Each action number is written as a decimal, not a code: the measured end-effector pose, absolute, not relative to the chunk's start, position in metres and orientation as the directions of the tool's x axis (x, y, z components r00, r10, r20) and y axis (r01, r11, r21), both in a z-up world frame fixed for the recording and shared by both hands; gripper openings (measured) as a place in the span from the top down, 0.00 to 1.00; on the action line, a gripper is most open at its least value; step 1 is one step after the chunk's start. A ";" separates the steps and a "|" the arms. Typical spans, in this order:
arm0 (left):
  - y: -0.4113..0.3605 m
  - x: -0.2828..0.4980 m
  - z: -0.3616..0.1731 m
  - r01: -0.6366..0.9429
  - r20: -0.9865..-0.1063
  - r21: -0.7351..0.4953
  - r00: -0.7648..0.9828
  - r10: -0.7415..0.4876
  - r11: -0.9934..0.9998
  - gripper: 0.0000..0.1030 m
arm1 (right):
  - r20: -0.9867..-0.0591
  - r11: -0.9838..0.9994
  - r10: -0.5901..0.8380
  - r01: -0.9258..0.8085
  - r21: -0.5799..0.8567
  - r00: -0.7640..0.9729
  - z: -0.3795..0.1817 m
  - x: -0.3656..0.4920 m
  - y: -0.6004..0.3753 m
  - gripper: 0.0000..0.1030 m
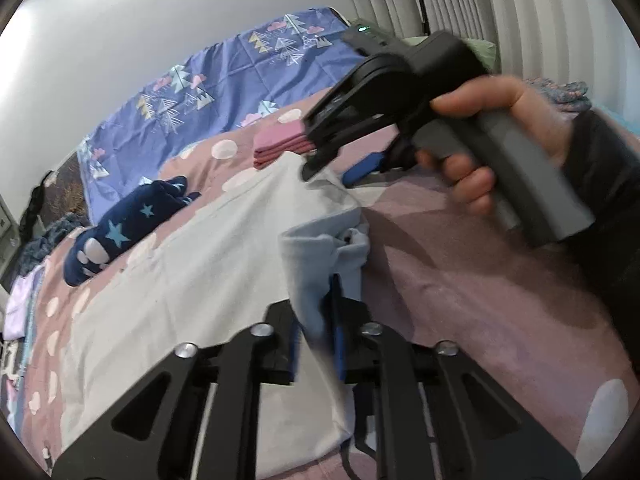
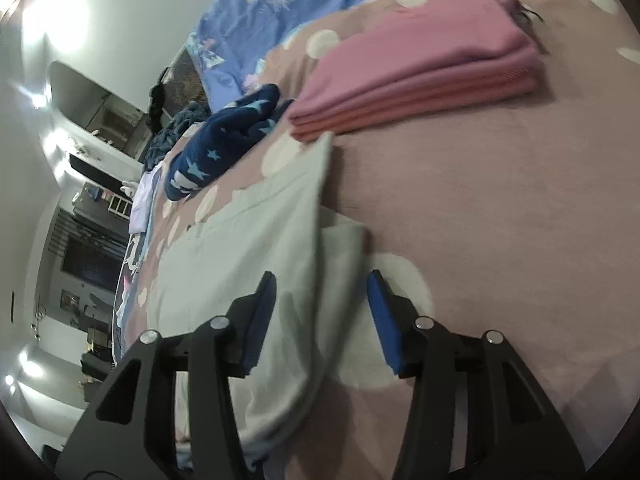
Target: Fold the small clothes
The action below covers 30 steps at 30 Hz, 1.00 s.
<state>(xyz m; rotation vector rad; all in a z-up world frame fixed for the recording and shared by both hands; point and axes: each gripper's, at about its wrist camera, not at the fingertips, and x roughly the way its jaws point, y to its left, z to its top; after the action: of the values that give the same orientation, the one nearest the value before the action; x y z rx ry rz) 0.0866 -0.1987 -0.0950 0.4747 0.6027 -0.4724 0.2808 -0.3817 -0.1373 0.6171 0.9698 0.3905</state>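
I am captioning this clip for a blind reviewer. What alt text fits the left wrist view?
The left gripper is shut on a bunched edge of a pale grey garment lying on a pink spotted bedspread. Across it, a hand holds the right gripper at the garment's far edge. Beyond lie a navy star-patterned garment and a folded pink stack.

A bed covered by a dusty-pink spread (image 2: pixel 500 200) with white spots. Along its far side lies a blue quilt (image 1: pixel 224 80) printed with small triangles and pink clouds, against a plain white wall (image 1: pixel 160 12). Pale pleated curtains (image 1: pixel 500 4) hang at the right. At the left, a dim room with shelves (image 2: pixel 92 208) and ceiling lights.
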 end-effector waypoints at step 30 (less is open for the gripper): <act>-0.222 0.065 -0.116 0.755 -0.737 0.049 0.469 -0.487 0.654 0.98 | -0.546 0.843 0.469 -0.168 0.511 0.694 -0.097 0.276 -0.360 0.96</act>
<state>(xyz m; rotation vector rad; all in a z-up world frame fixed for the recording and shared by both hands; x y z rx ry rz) 0.0647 -0.2216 -0.1164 0.3981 0.7560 -0.7858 0.2758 -0.3600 -0.0967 0.4485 0.7225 0.3691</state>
